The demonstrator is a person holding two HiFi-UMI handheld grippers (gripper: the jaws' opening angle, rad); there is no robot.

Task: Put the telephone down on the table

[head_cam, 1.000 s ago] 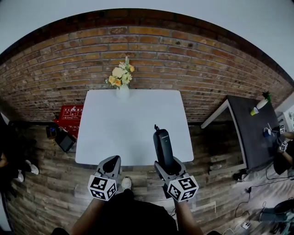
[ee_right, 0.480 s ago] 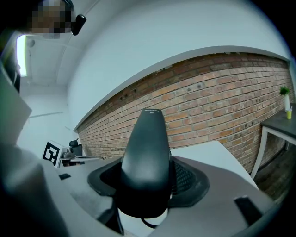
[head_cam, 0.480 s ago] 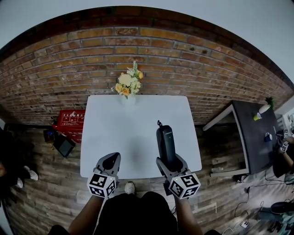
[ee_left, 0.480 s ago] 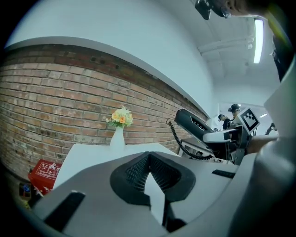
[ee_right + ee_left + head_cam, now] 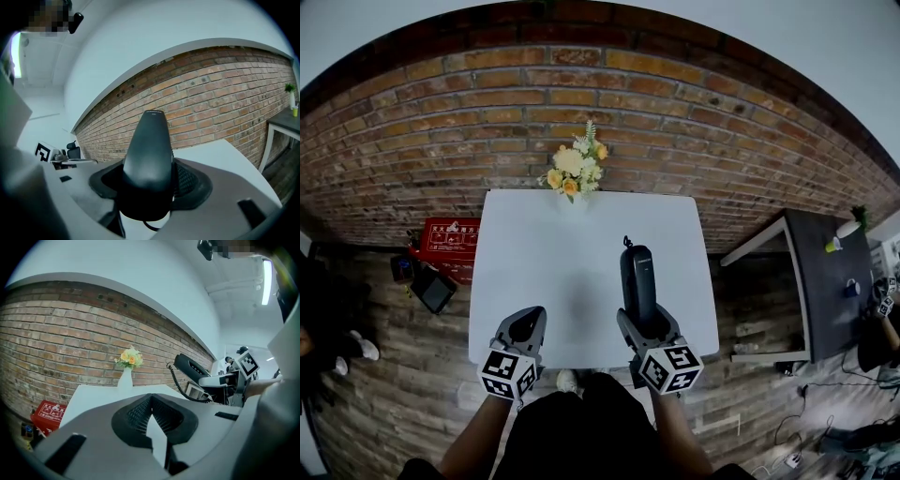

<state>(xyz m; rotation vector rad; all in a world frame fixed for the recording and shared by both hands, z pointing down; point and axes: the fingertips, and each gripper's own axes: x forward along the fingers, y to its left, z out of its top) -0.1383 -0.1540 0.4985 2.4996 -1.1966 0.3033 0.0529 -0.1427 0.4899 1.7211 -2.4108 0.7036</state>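
Holding one telephone [image 5: 637, 279] in right gripper [image 5: 641, 320] | one table [image 5: 539, 248] | one bouquet [image 5: 575, 171]

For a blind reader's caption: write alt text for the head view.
The right gripper clamps a black telephone above a white table, the empty left gripper alongside. Flowers stand at the table's far edge before a brick wall.

The right gripper [image 5: 645, 319] clamps a black telephone [image 5: 637, 281] that points ahead of it over a white table [image 5: 553, 253]. The left gripper [image 5: 525, 319], jaws together, hangs just beside it. Far ahead of both, a vase of flowers [image 5: 575, 172] stands by a brick wall [image 5: 487, 122].
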